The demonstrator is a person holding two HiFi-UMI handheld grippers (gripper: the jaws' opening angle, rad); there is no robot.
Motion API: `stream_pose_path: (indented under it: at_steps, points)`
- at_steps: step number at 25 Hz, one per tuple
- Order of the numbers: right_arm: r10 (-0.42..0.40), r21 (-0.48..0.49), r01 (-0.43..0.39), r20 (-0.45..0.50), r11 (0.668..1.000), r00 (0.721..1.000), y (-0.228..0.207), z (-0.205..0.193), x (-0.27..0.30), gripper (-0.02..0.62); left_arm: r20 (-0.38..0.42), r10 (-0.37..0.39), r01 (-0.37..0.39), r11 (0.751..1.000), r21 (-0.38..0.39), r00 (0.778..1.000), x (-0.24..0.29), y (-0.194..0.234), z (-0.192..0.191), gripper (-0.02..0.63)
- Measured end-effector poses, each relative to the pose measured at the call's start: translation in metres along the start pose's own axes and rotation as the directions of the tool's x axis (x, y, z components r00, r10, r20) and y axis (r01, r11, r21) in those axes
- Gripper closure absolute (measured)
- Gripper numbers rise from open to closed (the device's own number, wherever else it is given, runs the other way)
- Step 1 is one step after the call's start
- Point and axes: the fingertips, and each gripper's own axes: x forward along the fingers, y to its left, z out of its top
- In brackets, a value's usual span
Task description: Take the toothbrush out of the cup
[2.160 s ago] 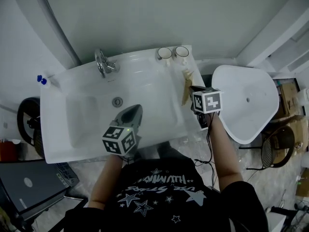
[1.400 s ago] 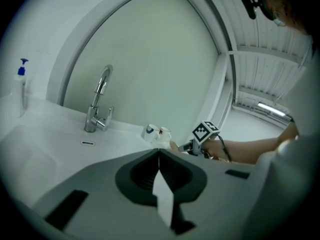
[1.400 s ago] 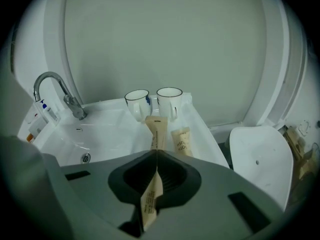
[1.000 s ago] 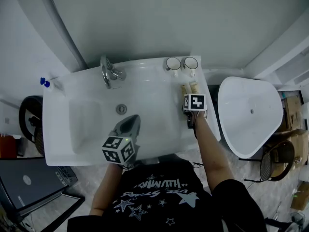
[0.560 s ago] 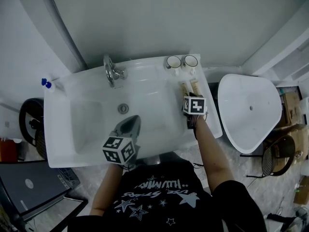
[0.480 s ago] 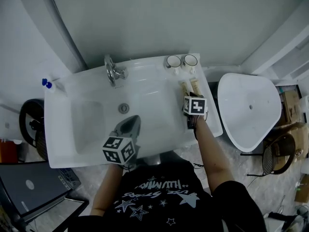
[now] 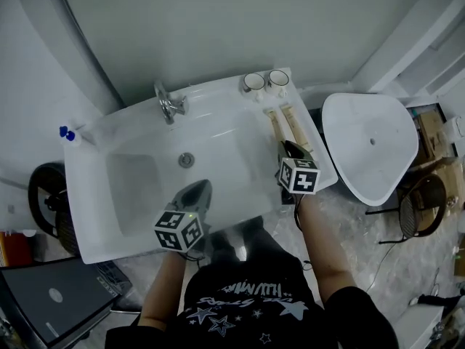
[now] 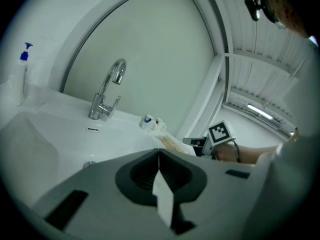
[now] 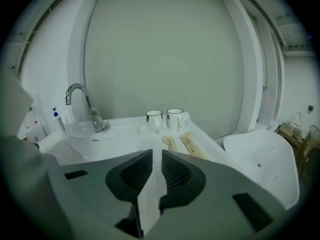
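Two paper-wrapped packets (image 9: 170, 143) lie side by side on the ledge of the washbasin (image 7: 94, 231), just ahead of the right gripper (image 9: 155, 154). Farther along its line of aim stand two white cups (image 9: 154, 120), and both look empty from here. The packets are most likely the wrapped toothbrushes (their print is too small to confirm). If so, the task's thing already lies outside the cups, flat on the ledge where it cannot roll into the bowl.

The right gripper's jaws stand slightly parted with nothing between them, and they have just been closing partway. Held above the ledge's near edge and tipped downward, it looks clear of the packets, not reaching for them. The left gripper (image 8: 159, 151) has its jaws pressed together on nothing. It hovers over the basin's near rim, probably because one hand is enough for this job.

Ahead and left of the left gripper rises a chrome faucet (image 8: 105, 96), and far to its left stands a pump bottle (image 8: 22, 69) with a blue top. The basin is glossy white against a plain grey-green wall (image 7: 218, 27). To the right of the right gripper sits a white rounded fixture (image 7: 370, 147) above a pale mottled floor (image 7: 363, 231).
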Motion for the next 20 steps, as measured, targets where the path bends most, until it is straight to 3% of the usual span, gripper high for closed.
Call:
stream_pose_path:
  at_steps: [5,9,20]
  points:
    - [0.021,0.027,-0.022,0.04,0.999,0.999,0.01,0.0,-0.026,0.559,0.012,-0.015,0.015,1.0,-0.003,1.0,-0.004,-0.004,0.002,0.588]
    - [0.059,-0.006,-0.059,0.052,0.998,0.997,0.022,-0.003,-0.036,0.577,0.025,-0.014,0.014,1.0,-0.001,1.0,-0.006,-0.015,0.002,0.588]
    - [0.165,-0.002,-0.165,0.068,0.986,0.984,0.033,-0.037,-0.106,0.578,0.012,-0.03,0.03,0.998,0.051,0.999,-0.035,-0.088,-0.027,0.588]
